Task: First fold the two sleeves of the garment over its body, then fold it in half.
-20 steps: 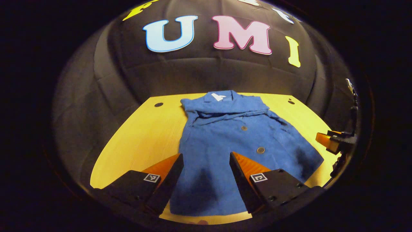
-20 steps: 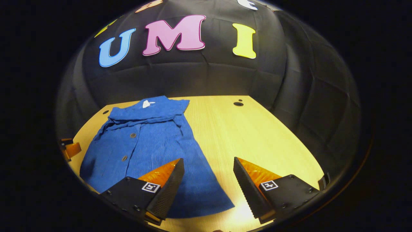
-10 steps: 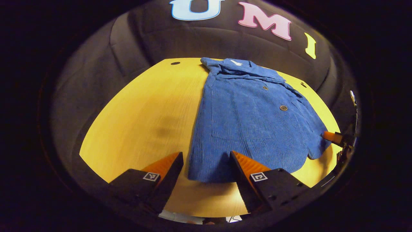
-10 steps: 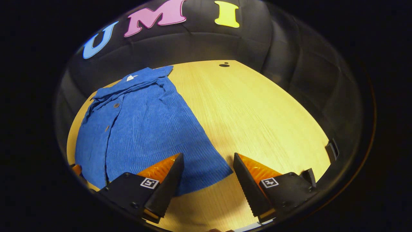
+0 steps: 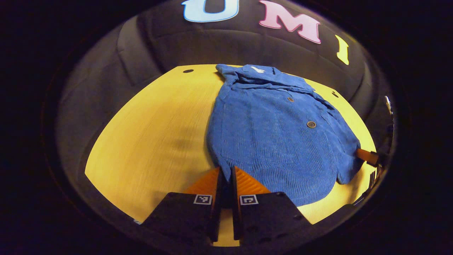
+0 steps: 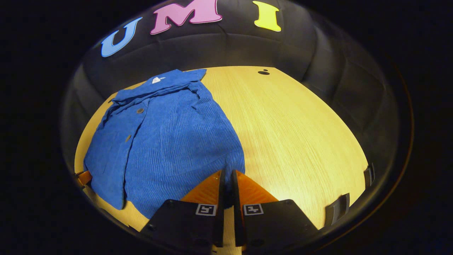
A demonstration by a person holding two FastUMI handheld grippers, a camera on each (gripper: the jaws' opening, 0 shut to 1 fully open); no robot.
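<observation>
A blue corduroy shirt (image 5: 276, 131) lies flat on the yellow wooden table (image 5: 152, 134), collar far from me, buttons up. Its sleeves lie bunched across the chest just below the collar (image 5: 254, 71). My left gripper (image 5: 225, 170) is shut on the shirt's near left hem corner, and the cloth there is drawn into a point. In the right gripper view the shirt (image 6: 170, 134) spreads to the left, and my right gripper (image 6: 226, 174) is shut on its near right hem corner. Each view catches the other gripper's tip at the shirt's far bottom corner (image 5: 366, 156) (image 6: 83, 177).
Bare tabletop (image 6: 300, 134) stretches to the right of the shirt and to its left. Small dark holes (image 5: 188, 71) (image 6: 263, 72) mark the table's far corners. The black cloth wall closes in behind the table.
Both grippers were open just before the hem; now each has moved in and shut on a bottom corner. The hem has bunched slightly toward the fingers.
</observation>
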